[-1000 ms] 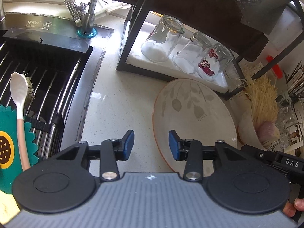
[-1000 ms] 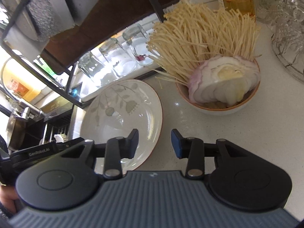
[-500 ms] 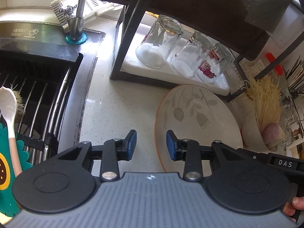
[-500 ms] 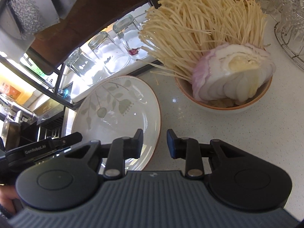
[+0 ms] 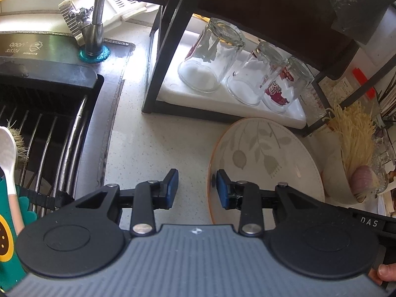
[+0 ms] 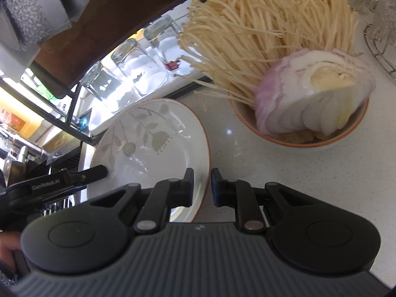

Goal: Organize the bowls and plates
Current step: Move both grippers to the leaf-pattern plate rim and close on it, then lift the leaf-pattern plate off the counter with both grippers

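Observation:
A cream plate with a leaf pattern and an orange rim (image 5: pixel 262 158) lies on the white counter, also seen in the right wrist view (image 6: pixel 153 143). My left gripper (image 5: pixel 197 188) is open, its jaws on either side of the plate's left rim. My right gripper (image 6: pixel 202 185) is open by a narrow gap, its jaws on either side of the plate's right rim. A bowl (image 6: pixel 304 138) with enoki mushrooms and a sliced onion stands right of the plate, and shows in the left wrist view (image 5: pixel 339 180).
A black rack (image 5: pixel 158 74) behind the plate holds three upturned glasses (image 5: pixel 212 59) on a white tray. A sink (image 5: pixel 49 128) with a wire rack, a faucet (image 5: pixel 95 24) and a spoon (image 5: pixel 8 158) lies to the left. A wire basket (image 6: pixel 381 42) stands far right.
Both grippers have moved in to the plate's rims. My right gripper's jaws have narrowed. My left gripper's jaws have widened a little around the left rim.

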Tool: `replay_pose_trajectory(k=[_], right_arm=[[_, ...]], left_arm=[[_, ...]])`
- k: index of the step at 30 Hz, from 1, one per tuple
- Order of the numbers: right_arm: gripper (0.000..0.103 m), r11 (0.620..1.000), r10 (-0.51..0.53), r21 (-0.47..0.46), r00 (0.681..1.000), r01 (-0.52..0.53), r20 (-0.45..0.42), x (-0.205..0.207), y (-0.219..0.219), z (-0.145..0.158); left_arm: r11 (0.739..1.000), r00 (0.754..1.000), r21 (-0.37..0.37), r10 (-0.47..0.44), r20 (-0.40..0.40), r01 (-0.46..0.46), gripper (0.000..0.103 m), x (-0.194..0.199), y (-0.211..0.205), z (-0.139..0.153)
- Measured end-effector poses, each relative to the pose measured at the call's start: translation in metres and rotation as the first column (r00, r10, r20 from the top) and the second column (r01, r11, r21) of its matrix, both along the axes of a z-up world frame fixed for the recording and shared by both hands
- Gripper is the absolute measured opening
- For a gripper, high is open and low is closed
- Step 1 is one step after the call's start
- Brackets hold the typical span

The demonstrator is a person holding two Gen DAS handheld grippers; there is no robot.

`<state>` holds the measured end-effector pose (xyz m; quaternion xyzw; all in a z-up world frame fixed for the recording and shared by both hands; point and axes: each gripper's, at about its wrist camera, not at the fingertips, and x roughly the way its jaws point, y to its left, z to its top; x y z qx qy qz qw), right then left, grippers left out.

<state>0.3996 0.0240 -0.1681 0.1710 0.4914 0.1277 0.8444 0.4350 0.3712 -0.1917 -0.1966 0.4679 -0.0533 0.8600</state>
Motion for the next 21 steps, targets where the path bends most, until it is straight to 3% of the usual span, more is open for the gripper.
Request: replay_pose_trajectory(k=[2,7,10,21], right_arm=[[0.018,1.0,-0.002,0.003,1.0,0.002,0.007,0.0,0.001,-0.001],[0.012,0.999,-0.017,0.027,1.0,0.017,0.011,0.0,-0.003,-0.002],[0.012,0.998,-0.033,0.053,0.999,0.032,0.019,-0.002,-0.007,-0.002],[0.012,0.997,-0.012,0.078,0.998,0.008,0.056,-0.014,-0.02,0.011]], left_arm=[[1.0,1.0,-0.006,-0.004,0.002,0.004,0.033,0.0,-0.001,0.0],[1.0,1.0,-0.011,-0.017,0.003,0.017,0.01,0.001,-0.008,0.004],[1.0,1.0,0.017,-0.008,-0.007,0.008,0.011,0.0,-0.013,0.007],[0.999,0.999,0.007,-0.047,-0.019,0.047,0.01,-0.017,-0.02,0.018]])
